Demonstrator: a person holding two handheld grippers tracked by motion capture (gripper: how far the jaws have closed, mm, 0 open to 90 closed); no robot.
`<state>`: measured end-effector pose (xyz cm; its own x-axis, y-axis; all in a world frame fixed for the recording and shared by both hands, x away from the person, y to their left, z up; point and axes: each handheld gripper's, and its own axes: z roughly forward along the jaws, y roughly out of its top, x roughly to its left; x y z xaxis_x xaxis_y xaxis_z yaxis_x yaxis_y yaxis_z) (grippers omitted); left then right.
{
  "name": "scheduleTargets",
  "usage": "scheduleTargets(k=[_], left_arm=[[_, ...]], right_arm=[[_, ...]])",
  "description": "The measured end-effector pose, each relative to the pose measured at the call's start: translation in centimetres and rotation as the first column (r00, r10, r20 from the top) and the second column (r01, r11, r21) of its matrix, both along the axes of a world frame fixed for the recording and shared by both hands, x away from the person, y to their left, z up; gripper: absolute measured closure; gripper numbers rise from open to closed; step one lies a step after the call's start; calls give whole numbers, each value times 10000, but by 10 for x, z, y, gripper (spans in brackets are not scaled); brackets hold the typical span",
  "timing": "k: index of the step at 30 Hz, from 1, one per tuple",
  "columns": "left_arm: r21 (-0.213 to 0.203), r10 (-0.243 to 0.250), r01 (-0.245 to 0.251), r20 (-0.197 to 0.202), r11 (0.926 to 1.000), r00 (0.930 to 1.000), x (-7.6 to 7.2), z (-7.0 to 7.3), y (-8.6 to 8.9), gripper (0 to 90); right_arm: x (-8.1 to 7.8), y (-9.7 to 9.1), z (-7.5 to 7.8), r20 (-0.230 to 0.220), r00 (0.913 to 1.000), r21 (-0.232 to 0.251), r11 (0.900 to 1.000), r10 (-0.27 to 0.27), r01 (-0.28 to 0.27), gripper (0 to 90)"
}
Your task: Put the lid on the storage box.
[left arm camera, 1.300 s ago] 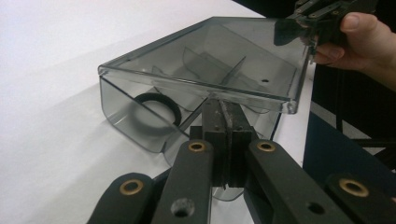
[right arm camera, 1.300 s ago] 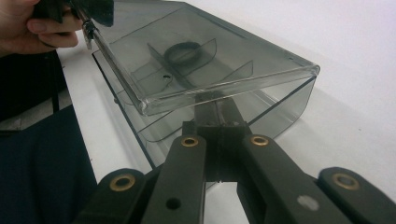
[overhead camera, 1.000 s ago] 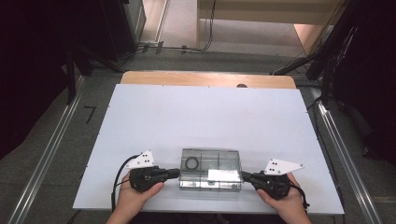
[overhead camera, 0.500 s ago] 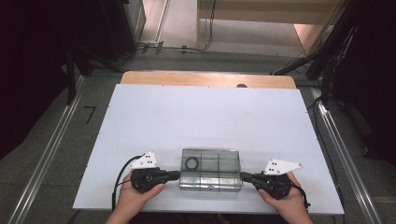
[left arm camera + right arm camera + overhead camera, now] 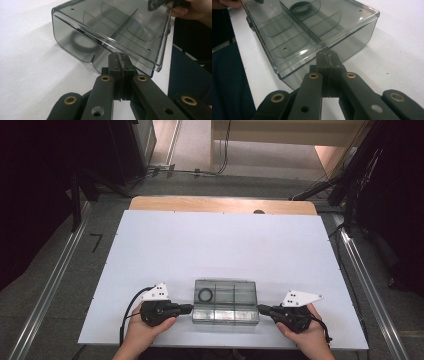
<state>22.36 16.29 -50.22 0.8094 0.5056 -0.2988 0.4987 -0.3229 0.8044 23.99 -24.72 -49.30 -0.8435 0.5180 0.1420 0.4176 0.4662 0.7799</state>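
- Two tools on this one, each in a hand, both parked at the near edge of the white desk; a smoky see-through plastic box sits between them
- left tool comes in from the left side of the box; its jaws are pressed together, nothing pinched between them, and the tip sits right up against the box's left end wall; in the left gripper view the closed tip looks just about touching the lower edge of the box, can't swear to actual contact
- right tool mirrors it on the other end; jaws also pressed together with nothing in them; in the right gripper view the tip sits at the box's end wall, just under the lid rim
- box has its clear lid down, and dividers inside split it into compartments; a long one runs lengthwise with curved ones crossing it
- a black ring lies in the far-left compartment as the high view shows it; it also shows through the wall in the left gripper view; the other compartments look empty as far as I can tell
- each tool carries a grey three-cornered plate on top, and a black cable loops off the left one onto the desk
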Motion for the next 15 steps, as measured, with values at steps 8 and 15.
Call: scheduleTargets(k=[8, 15], left_arm=[[-4, -93, 93, -104, 10000, 9999, 1, -1, 1, 900], [1, -142, 142, -128, 9999, 9998, 1, 0, 1, 900]], right_arm=[[0, 0, 0, 52, 10000, -61, 10000, -20, 20, 874], [0, -1, 0, 76, 10000, -71, 10000, -36, 36, 874]])
